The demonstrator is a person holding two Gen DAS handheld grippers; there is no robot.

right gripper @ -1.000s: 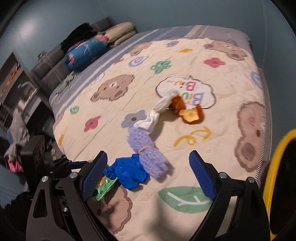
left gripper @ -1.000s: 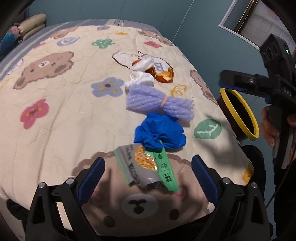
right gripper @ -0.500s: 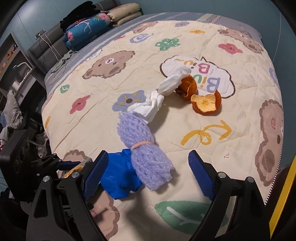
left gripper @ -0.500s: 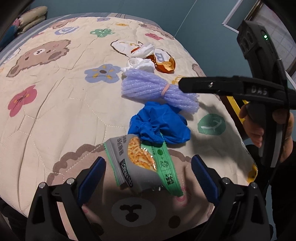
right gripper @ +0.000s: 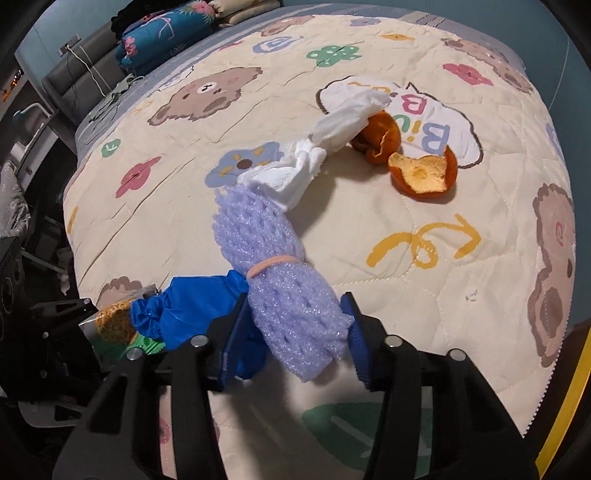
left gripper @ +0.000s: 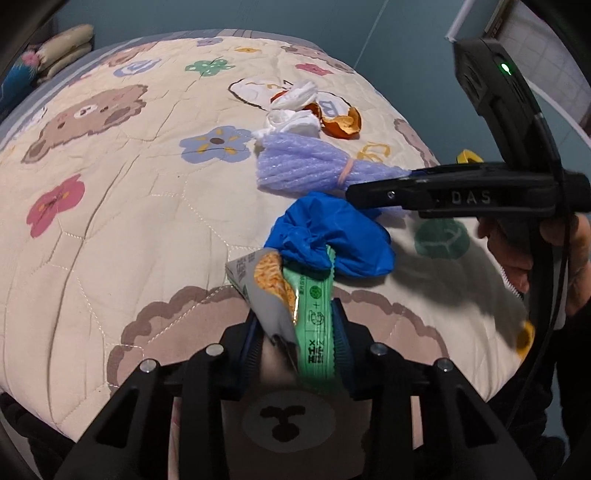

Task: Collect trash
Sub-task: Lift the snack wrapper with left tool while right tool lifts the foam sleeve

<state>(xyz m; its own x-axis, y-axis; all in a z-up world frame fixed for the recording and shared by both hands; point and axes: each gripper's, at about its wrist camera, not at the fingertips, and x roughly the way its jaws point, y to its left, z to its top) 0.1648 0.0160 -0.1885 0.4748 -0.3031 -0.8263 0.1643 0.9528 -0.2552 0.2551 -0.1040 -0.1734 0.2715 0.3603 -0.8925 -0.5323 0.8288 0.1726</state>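
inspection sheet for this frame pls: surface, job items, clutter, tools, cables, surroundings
Surface: quilted bedspread with bear and flower prints.
Job's things: snack wrapper, blue glove, purple foam net, white tissue, orange peel, lying in a row.
Clutter: nothing seen.
Tools: left tool just closed, shut on the snack wrapper; right tool just closed, shut on the purple foam net.
Cables: black cable on the right tool.
Surroundings: pillows, yellow-rimmed bin.

Glossy foil wrapper (left gripper: 291,295); foam net (right gripper: 280,280); matt quilted cloth bedspread (right gripper: 424,280).
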